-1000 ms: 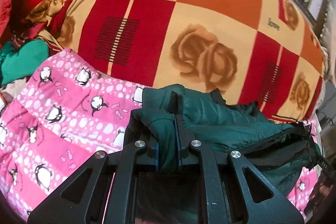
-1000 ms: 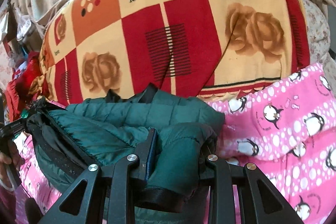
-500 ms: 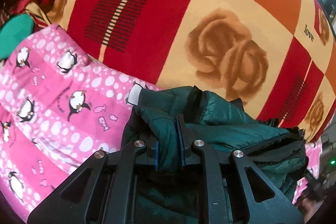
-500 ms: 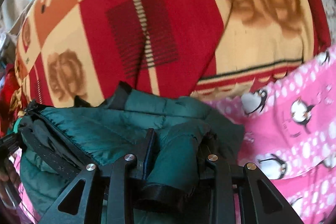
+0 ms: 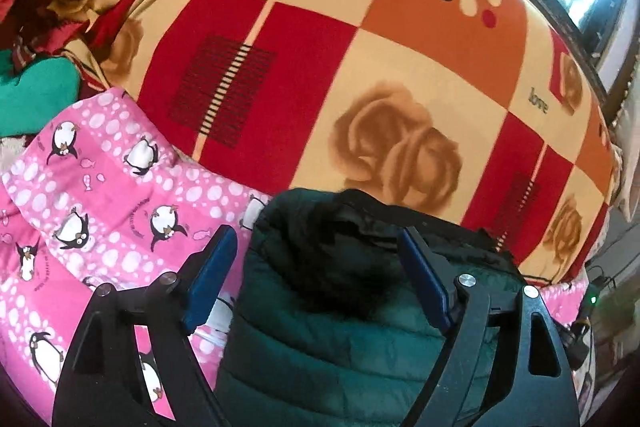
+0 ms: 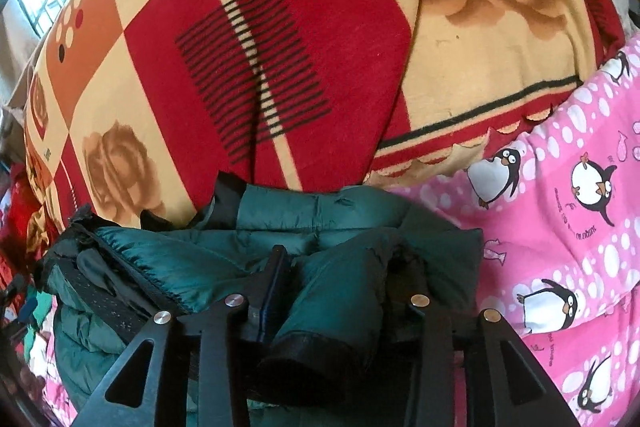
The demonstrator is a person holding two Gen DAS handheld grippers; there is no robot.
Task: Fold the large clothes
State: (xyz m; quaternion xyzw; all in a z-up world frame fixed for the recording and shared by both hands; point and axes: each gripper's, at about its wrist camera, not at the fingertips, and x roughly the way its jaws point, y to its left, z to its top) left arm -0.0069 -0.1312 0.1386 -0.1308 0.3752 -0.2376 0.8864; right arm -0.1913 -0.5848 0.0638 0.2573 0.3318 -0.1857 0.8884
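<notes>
My left gripper (image 5: 316,251) has its jaws spread wide and opening, one blue pad (image 5: 210,275) out over the pink quilt (image 5: 100,187), the other over the jacket (image 5: 332,327). The jacket's dark green quilted bulk lies between them, but neither pad presses on it. From this side I see the jacket bundled at the near edge of the bed, its black collar uppermost, lying partly on the pink penguin quilt and against the checked blanket (image 5: 360,67) with roses and the word "love".

My right gripper (image 6: 344,279) is narrower and also opening. A green sleeve (image 6: 320,307) with a black cuff runs down between its jaws. The left jaw lies close along the sleeve; the right jaw is mostly buried in folds, so I cannot tell whether the pads still press. Here the jacket (image 6: 200,259) spreads leftward, its black zip edge showing, with the quilt (image 6: 560,227) on the right and the blanket (image 6: 320,47) behind.

A heap of red and green clothes (image 5: 48,27) sits at the far left of the left view.
</notes>
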